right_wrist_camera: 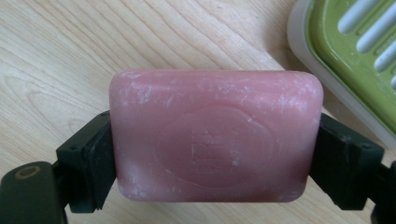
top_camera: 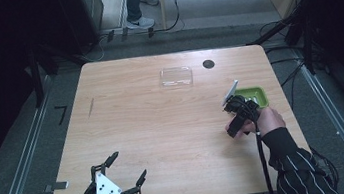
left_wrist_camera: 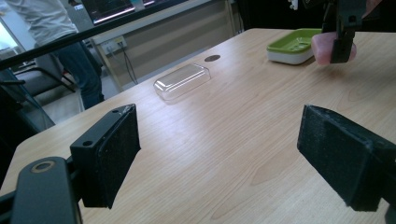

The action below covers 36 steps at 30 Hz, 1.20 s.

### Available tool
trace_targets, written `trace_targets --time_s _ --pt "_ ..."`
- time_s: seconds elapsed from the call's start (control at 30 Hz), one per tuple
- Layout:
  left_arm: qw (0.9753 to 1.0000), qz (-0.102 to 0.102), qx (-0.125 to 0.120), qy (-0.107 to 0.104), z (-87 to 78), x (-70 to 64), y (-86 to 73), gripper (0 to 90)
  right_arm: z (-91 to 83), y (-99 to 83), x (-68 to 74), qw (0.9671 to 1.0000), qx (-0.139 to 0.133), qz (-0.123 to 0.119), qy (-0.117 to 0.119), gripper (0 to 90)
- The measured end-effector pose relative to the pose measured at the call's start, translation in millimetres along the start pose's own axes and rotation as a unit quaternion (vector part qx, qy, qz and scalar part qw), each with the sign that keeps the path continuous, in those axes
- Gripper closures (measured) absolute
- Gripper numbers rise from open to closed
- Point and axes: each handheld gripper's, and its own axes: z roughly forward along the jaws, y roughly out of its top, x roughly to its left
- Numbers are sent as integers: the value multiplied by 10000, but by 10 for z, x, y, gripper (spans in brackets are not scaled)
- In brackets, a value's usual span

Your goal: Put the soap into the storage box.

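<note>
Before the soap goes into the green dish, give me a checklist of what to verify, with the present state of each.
1. Pink soap bar clamped at both ends by the right hand-held gripper: ok.
2. Green soap dish free of other items: ok on the part visible.
3. Soap positioned over the dish: not ok, it is beside the rim.
4. Left hand-held gripper open, far from the dish: ok.
5. Clear lid away from the dish: ok.
</note>
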Motion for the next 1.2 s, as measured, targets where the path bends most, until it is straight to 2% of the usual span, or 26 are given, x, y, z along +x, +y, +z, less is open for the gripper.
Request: trace_targets --time_s 0.4,0.87,1.0,1.2 --pt "10000 3 3 -11 0 0 0 136 -49 -63 -154 9997 -33 234 32 139" --pt "10000 5 4 -13 1 -1 0 136 -75 -117 -311 9984 -83 554 -55 139" --pt "10000 14 10 -3 2 -1 0 136 -88 -122 -329 9984 -128 546 -58 139" --pt "10000 18 13 -6 3 -2 0 136 -139 -133 -396 9971 -275 707 -103 139"
